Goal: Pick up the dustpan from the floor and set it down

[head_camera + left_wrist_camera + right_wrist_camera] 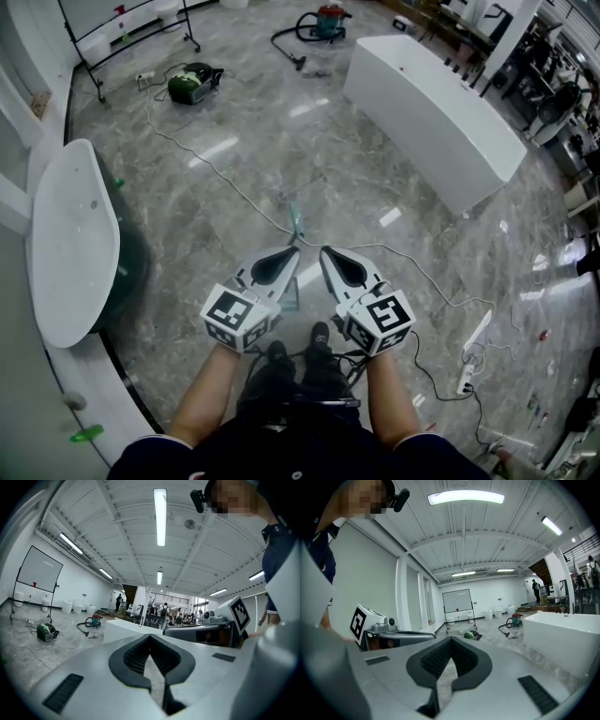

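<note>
Jaws together and empty on my left gripper and right gripper; teal-handled pale plastic dustpan on the grey marble floor, pickup looks unstarted.

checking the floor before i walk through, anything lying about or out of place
Yes. A loose white cable snakes across the marble floor toward a power strip lying at lower right, a trip risk in the walkway. A green machine and a vacuum cleaner are also left out on the floor.

Clear ahead across grey marble floor, crossed by thin white cable; hemmed by long white block right, white oval tub left
</note>
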A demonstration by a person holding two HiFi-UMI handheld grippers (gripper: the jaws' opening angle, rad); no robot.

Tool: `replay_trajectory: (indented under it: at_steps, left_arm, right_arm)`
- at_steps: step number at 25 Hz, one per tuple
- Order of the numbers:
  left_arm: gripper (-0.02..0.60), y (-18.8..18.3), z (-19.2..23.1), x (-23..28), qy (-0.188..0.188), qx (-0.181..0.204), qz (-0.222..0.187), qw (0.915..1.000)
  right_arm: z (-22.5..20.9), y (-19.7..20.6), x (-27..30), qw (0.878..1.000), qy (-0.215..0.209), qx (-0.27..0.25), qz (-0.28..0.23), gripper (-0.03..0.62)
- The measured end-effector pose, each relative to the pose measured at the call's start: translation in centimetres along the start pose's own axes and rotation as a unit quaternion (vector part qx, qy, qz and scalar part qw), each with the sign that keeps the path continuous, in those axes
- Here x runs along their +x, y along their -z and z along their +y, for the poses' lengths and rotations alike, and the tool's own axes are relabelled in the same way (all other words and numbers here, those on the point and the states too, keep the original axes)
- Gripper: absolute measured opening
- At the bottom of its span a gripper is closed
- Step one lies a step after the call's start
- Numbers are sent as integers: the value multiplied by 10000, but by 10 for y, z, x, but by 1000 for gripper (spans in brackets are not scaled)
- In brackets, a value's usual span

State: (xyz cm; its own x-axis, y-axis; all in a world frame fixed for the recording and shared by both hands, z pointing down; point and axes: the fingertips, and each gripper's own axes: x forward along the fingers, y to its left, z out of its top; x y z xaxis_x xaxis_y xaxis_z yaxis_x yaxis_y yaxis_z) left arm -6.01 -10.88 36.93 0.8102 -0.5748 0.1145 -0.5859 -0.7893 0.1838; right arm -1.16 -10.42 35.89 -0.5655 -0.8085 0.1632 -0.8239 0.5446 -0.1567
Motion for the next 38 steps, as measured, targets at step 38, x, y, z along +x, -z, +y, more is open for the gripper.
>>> replay_trajectory:
  at_steps: [38]
  left_arm:
    - [60, 295, 162, 139, -565, 222, 2276, 9719]
  right_arm:
    - [-117, 157, 104, 9922, -128, 749, 988, 5]
